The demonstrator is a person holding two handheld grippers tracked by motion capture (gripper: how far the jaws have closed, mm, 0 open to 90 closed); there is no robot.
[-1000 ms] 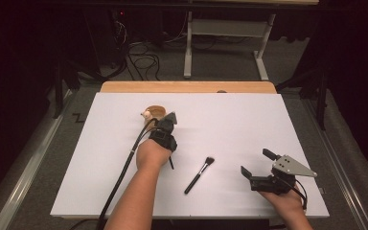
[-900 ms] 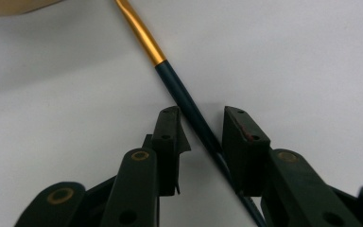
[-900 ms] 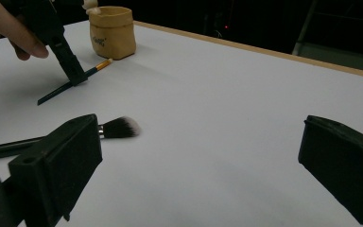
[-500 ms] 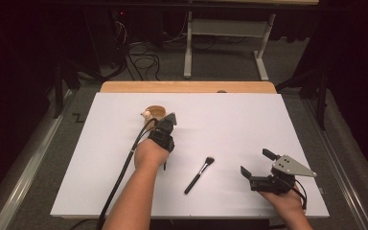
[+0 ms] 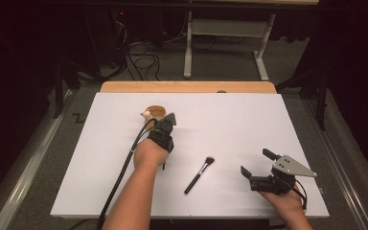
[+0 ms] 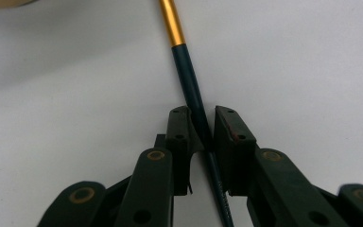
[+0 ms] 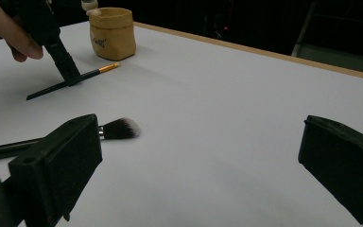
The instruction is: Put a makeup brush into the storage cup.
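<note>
In the high view, the left gripper (image 5: 166, 120) is pointing down at the white table top (image 5: 230, 124) just in front of the small tan pouch-like cup (image 5: 154, 113), and the right gripper (image 5: 256, 165) is resting well to the right of that cup, near the front edge, with its jaws standing wide apart and nothing between them. A black-handled makeup brush with a dark bristle head (image 5: 199, 174) is lying flat between the two hands, well apart from the cup. In the left gripper view, the jaws have just been closing, and they are now clamping on the thin dark green brush handle with a gold ferrule (image 6: 194, 101), which is lying on the table and running away toward the cup. In the right gripper view, the same thin brush (image 7: 71, 79) is lying just beside the cup (image 7: 112, 32), with the left gripper (image 7: 71, 75) standing on its handle; something pale is sticking out over the cup's rim, but I cannot tell what it is. I judge that the step in hand is the pickup of the thin brush. The next move probably calls for lifting it, turning it upright and lowering it into the cup, while keeping the grip firm so the slim handle is not slipping.
</note>
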